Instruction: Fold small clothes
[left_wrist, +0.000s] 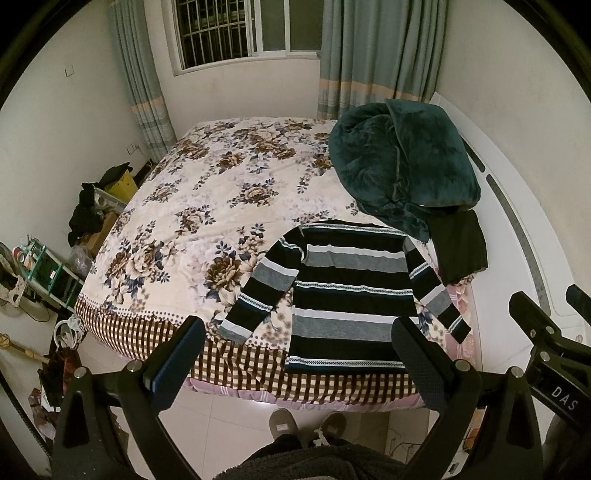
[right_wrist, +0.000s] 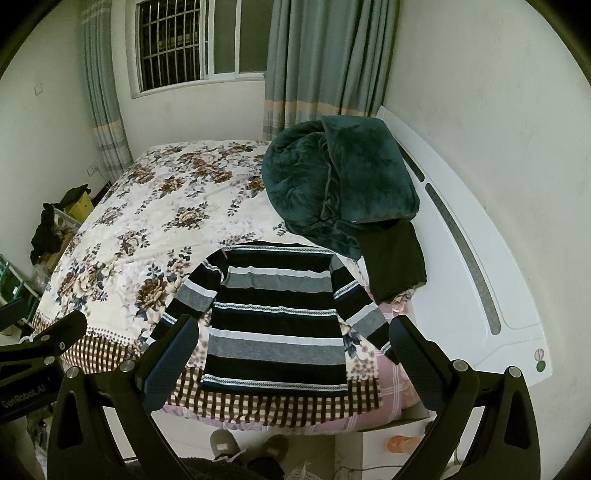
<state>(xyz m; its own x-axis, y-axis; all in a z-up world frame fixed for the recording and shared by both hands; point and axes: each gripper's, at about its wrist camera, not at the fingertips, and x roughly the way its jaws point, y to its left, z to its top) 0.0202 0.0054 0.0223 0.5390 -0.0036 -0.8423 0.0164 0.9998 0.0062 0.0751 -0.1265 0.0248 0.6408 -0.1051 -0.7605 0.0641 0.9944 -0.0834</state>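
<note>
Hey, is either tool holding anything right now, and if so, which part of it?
Nothing is held. The left tool and right tool are both open, above the bed's near edge, apart from the striped sweater lying flat.

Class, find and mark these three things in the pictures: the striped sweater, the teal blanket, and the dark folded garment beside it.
striped sweater (left_wrist: 351, 291), left wrist view, middle of the chest.
teal blanket (right_wrist: 343, 177), right wrist view, middle of the heap.
dark folded garment (right_wrist: 395, 258), right wrist view, its flat top.

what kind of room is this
A home bedroom, most likely: a bed with a floral cover, a curtained, barred window, and a striped sweater laid flat for folding.
</note>
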